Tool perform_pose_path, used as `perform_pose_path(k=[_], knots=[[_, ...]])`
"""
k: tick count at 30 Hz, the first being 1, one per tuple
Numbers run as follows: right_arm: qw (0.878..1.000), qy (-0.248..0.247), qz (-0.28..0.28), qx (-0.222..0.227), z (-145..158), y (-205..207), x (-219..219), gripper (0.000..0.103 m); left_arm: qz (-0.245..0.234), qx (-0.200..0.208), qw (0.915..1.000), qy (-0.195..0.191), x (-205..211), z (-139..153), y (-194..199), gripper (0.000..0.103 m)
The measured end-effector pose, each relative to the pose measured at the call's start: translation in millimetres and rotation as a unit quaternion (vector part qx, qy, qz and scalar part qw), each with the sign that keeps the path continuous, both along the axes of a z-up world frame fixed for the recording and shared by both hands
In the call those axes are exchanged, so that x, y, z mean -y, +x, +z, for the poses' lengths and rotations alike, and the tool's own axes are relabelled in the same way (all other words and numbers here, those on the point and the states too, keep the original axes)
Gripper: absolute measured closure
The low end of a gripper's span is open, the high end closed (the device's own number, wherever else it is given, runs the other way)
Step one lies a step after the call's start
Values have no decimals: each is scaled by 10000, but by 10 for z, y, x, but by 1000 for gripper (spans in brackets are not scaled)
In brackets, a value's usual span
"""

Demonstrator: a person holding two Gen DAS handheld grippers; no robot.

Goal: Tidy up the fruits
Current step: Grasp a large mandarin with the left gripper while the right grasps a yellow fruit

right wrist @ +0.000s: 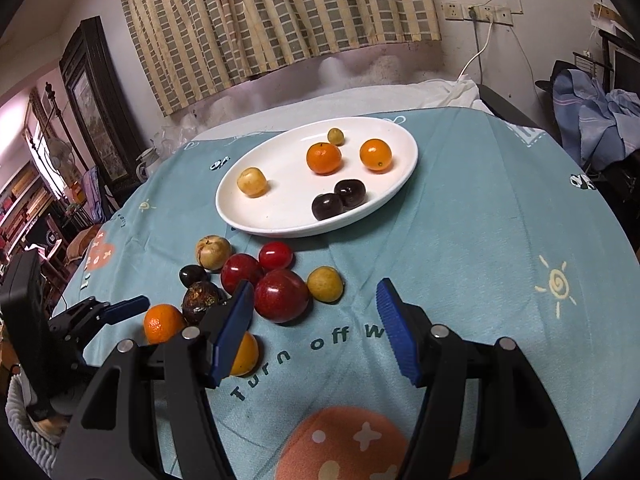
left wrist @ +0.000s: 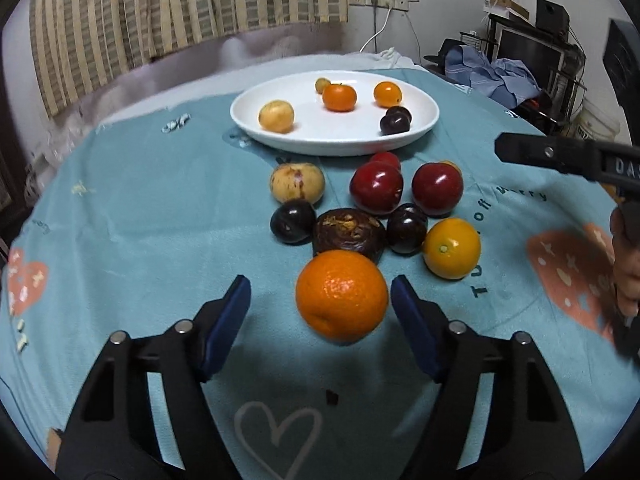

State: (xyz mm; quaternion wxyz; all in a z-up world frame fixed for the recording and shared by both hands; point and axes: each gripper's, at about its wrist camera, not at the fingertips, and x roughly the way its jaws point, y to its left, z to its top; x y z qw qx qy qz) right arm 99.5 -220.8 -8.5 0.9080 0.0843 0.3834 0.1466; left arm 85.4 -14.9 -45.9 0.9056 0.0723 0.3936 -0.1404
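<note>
Left gripper (left wrist: 320,300) open, jaws straddling the orange (left wrist: 342,295) at the near end of the fruit pile, mid-tabletop. Right gripper (right wrist: 316,320) open, empty. Plate (right wrist: 256,216) sits toward the far edge. Risk: orange touches the dark wrinkled fruit (left wrist: 349,233); an off-centre squeeze could roll it away.
</note>
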Motion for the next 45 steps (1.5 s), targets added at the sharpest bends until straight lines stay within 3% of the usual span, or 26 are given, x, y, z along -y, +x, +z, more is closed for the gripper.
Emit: perform_pose_path(k=[4, 7, 11, 15, 19, 28, 30, 35, 45], knots=[[10000, -14, 81, -28, -16, -1, -42, 39, -74, -155, 9997, -171, -29, -41, 33, 39], [9998, -56, 187, -52, -34, -18, -99, 39, -259, -348, 9985, -324, -31, -81, 75, 57], [9991, -69, 398, -143, -71, -33, -191, 39, -248, -333, 9985, -366, -45, -83, 61, 58], [9974, -187, 663, -194, -114, -78, -344, 39, 25, -111, 9997, -234, -142, -31, 18, 58], [9954, -401, 845, -211, -174, -115, -488, 39, 310, -146, 9991, -259, -259, -26, 62, 58], [9909, -733, 1106, -206, -291, -153, -734, 39, 234, -178, 9995, -148, -222, -51, 63, 58], [9902, -763, 1153, -203, -310, -159, -761, 42, 233, -179, 9995, -144, -217, -52, 66, 58], [9888, -711, 1298, -179, -316, -158, -804, 59, 206, -210, 9995, -108, -212, -65, 75, 58], [9903, -610, 1246, 43, -225, -204, -781, 61, 226, 25, 9997, -8, -187, -17, 21, 58]])
